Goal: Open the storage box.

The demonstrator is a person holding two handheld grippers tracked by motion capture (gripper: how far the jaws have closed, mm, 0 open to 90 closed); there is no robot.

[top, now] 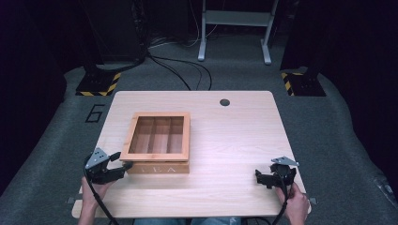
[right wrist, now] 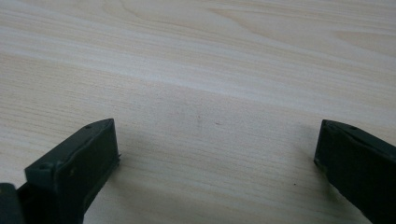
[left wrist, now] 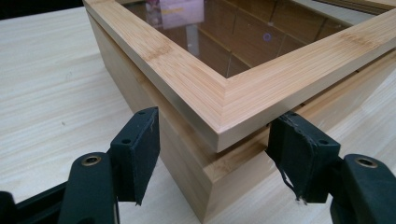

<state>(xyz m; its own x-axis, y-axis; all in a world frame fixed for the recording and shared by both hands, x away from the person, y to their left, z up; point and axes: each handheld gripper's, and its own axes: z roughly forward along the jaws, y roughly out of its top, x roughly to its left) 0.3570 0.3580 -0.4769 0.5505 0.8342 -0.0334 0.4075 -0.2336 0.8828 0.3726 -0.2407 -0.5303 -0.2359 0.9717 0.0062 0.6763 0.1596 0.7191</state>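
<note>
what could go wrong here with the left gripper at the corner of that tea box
1. The left gripper straddles the near corner of the wooden tea box with its pads apart; closing on a corner's angled faces may make them slip off.
2. The windowed lid looks shifted, overhanging the base at that corner; a nudge could skew it further.
3. The right gripper sits open over bare table, away from the box, so a push could slide the box.

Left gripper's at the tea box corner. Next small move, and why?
Probably ease the left gripper forward and close on the corner of the tea box: its jaws stand open astride that corner, the lid sits slightly ajar, and the right gripper waits open, apart.
</note>
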